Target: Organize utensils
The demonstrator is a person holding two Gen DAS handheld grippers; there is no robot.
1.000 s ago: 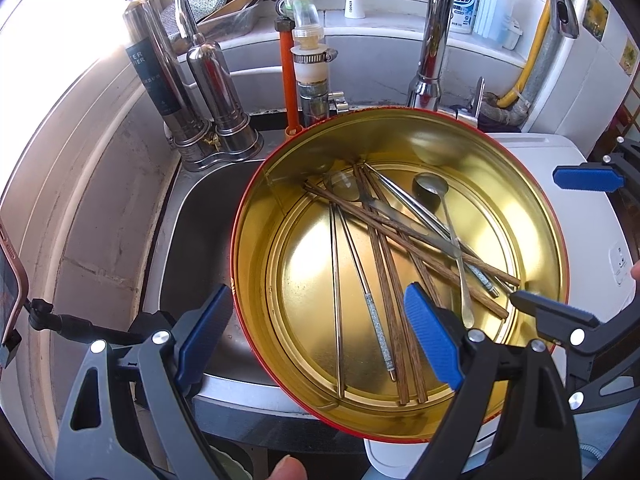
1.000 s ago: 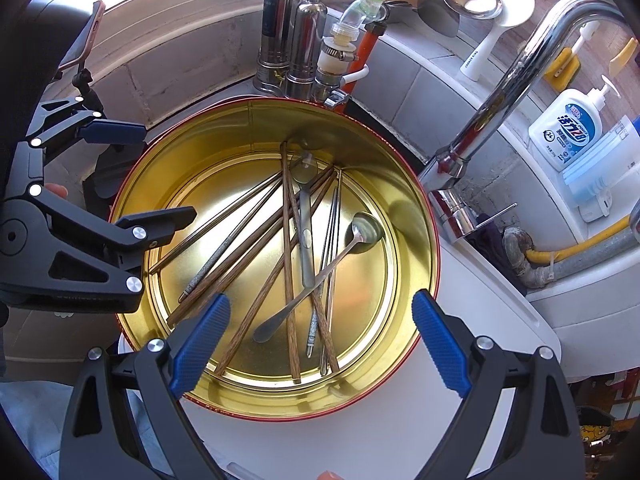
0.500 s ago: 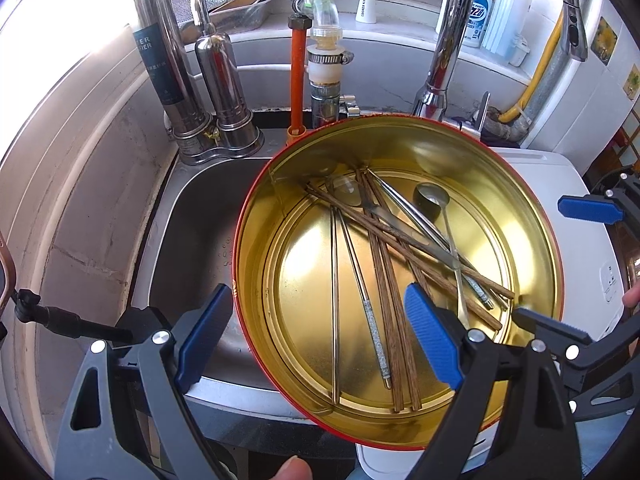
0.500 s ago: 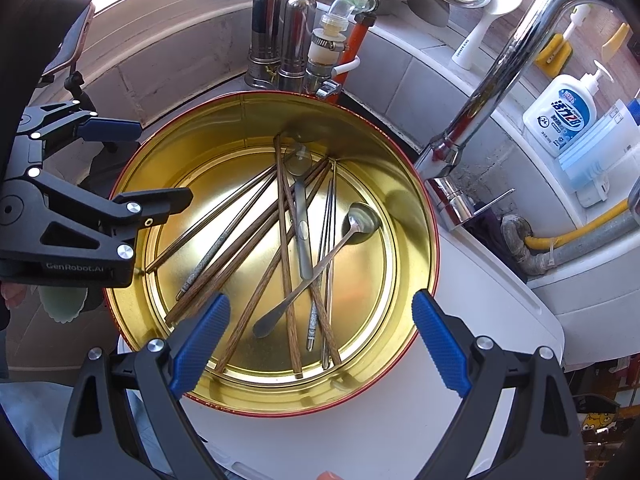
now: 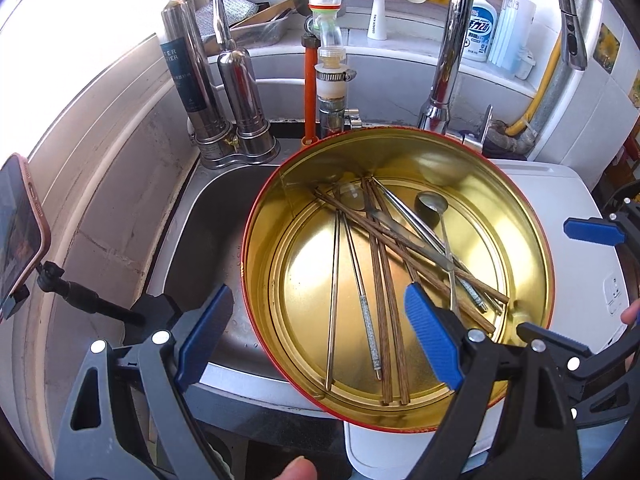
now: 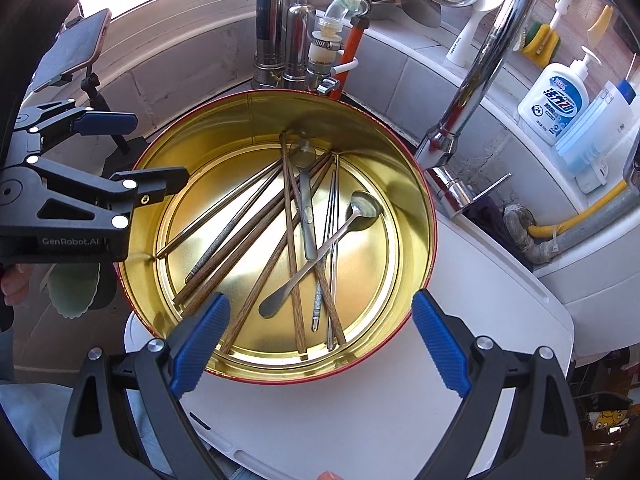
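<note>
A round gold tin (image 6: 416, 216) with a red outer wall sits partly on a white board (image 6: 480, 300) and partly over the sink (image 5: 208, 224), just in front of the tap (image 6: 472, 92). All the utensils lie loose in a crossed heap on its floor.

Both claws hang above the near rim, pointing steeply down into the tin. The left gripper (image 5: 316, 336) is spread wide with nothing between its blue pads; its left pad sits over the sink and its right pad over the near part of the tin floor. The right gripper (image 6: 320, 344) is likewise spread and empty, straddling the near rim.

The wooden chopsticks (image 6: 292, 240) are the longest pieces. In the left wrist view one pair (image 5: 386, 300) runs near to far, its near ends just left of the left gripper's right pad, so its long axis lies roughly along the line that claw points. The steel chopsticks (image 5: 334, 292) lie just left of them, much the same way.

The long spoon (image 6: 320, 256) lies on top of the heap, slanting from its bowl at far right to its handle end near the middle, closest to the right gripper. That hand looks the better placed for it, closing across the handle.
</note>
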